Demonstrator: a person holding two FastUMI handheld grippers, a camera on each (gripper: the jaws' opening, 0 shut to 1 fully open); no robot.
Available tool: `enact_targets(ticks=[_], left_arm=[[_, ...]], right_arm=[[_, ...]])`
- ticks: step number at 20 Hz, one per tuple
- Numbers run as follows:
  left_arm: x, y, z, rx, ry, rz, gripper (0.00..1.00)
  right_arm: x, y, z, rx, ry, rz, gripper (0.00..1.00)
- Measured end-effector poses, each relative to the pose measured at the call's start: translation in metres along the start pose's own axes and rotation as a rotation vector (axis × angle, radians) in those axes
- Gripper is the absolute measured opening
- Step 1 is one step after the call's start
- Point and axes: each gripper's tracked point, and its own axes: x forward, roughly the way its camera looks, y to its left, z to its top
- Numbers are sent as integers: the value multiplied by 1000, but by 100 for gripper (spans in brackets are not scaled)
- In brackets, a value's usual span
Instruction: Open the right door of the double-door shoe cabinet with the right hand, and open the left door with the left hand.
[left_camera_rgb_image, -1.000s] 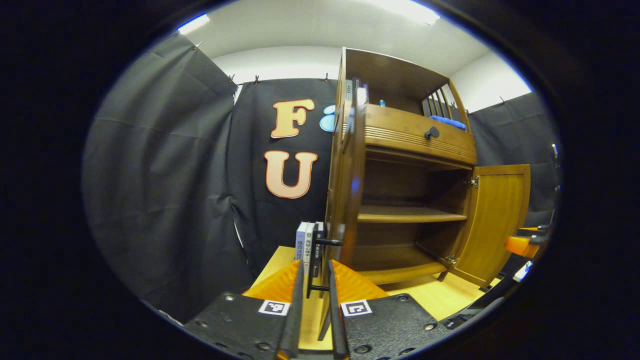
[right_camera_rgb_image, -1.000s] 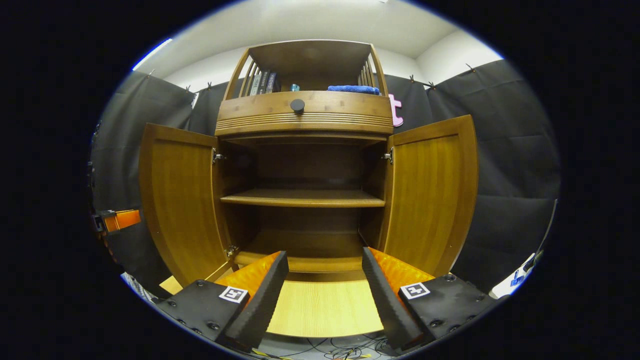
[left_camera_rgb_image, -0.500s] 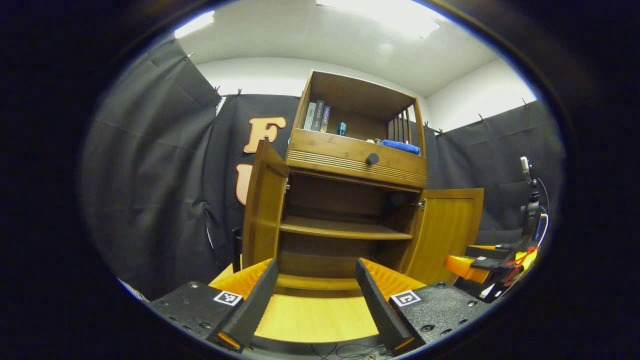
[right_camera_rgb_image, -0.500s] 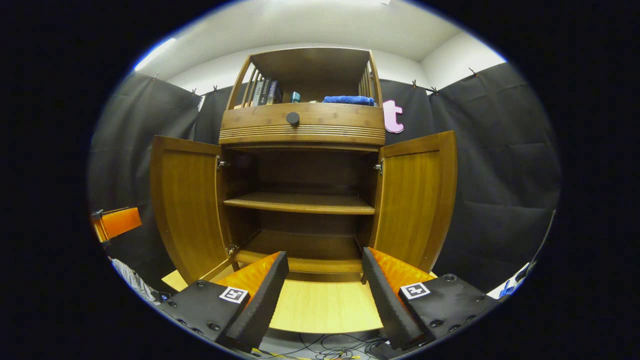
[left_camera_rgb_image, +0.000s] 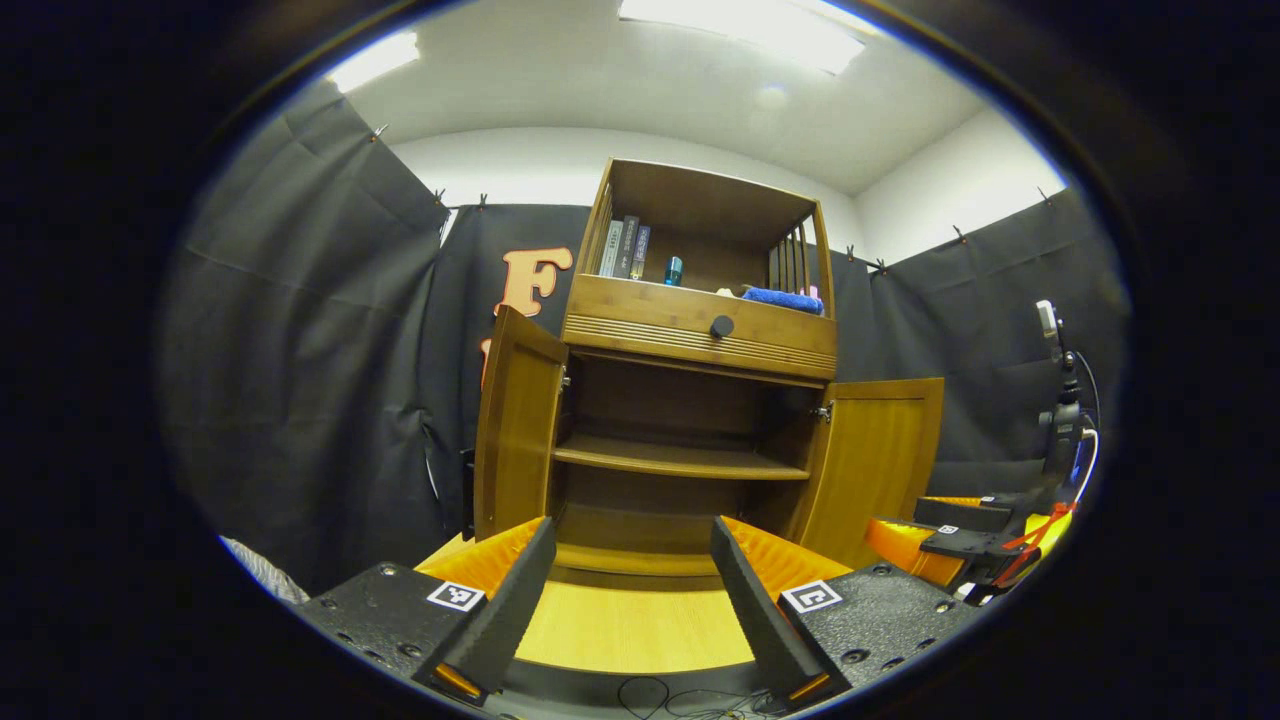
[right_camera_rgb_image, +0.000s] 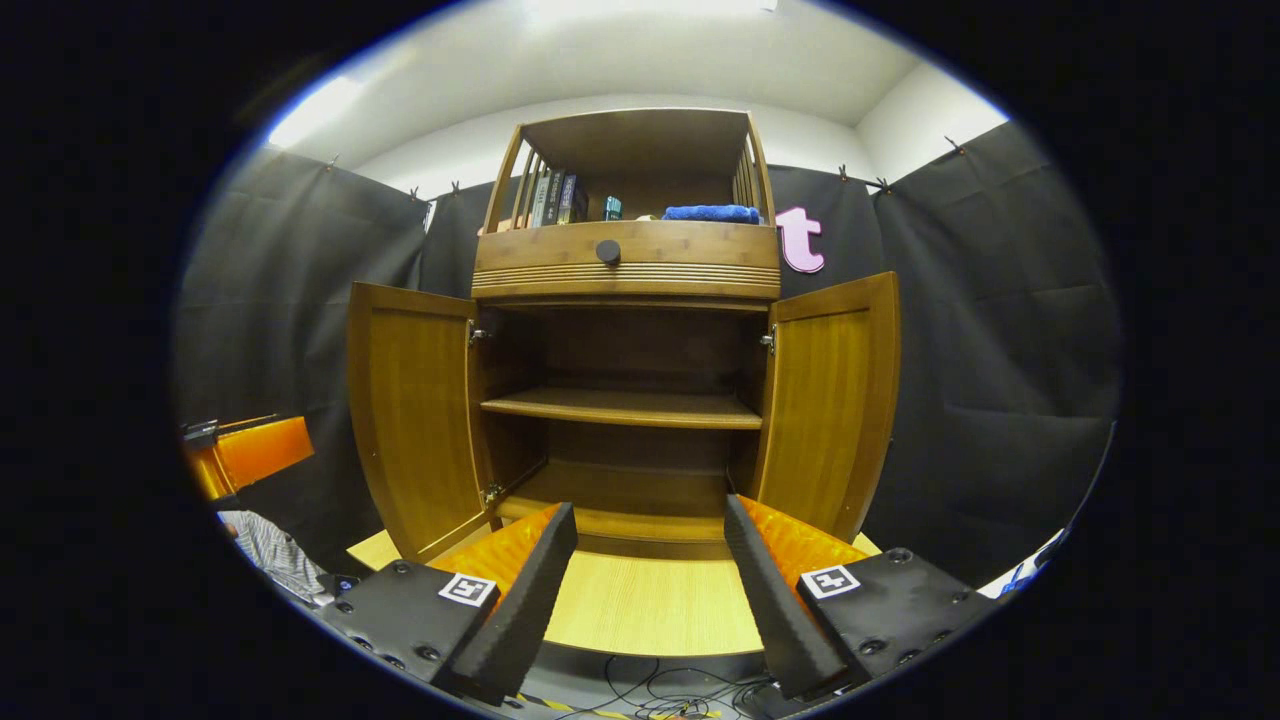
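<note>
In the right gripper view, the other gripper, the left gripper (right_camera_rgb_image: 245, 455), shows at the far left edge beside a striped sleeve (right_camera_rgb_image: 265, 553); whether its jaws are apart cannot be told here. Next comes the brown wooden double-door shoe cabinet (right_camera_rgb_image: 627, 265), standing on a pale wooden counter (right_camera_rgb_image: 650, 605). Its left door (right_camera_rgb_image: 412, 415) is swung wide open. Between the doors lie a bare middle shelf (right_camera_rgb_image: 622, 408) and, above, a drawer with a round dark knob (right_camera_rgb_image: 608, 251). The open top compartment holds upright books (right_camera_rgb_image: 555, 200), a small teal object (right_camera_rgb_image: 612, 208) and a folded blue cloth (right_camera_rgb_image: 712, 213). The right door (right_camera_rgb_image: 832, 400) is swung open too. The right gripper (right_camera_rgb_image: 650, 585) hangs in front of the cabinet, jaws apart, touching nothing.

In the left gripper view, that gripper's own jaws are spread and empty, well short of the cabinet, with the left door edge-on and the right door open beyond. Cables (right_camera_rgb_image: 650, 690) trail below the counter's front edge.
</note>
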Motion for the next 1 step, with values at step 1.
enact_targets(ticks=[1], left_arm=[[2, -1, 1, -1, -2, 2, 88]], right_arm=[[-4, 0, 1, -3, -3, 2, 89]])
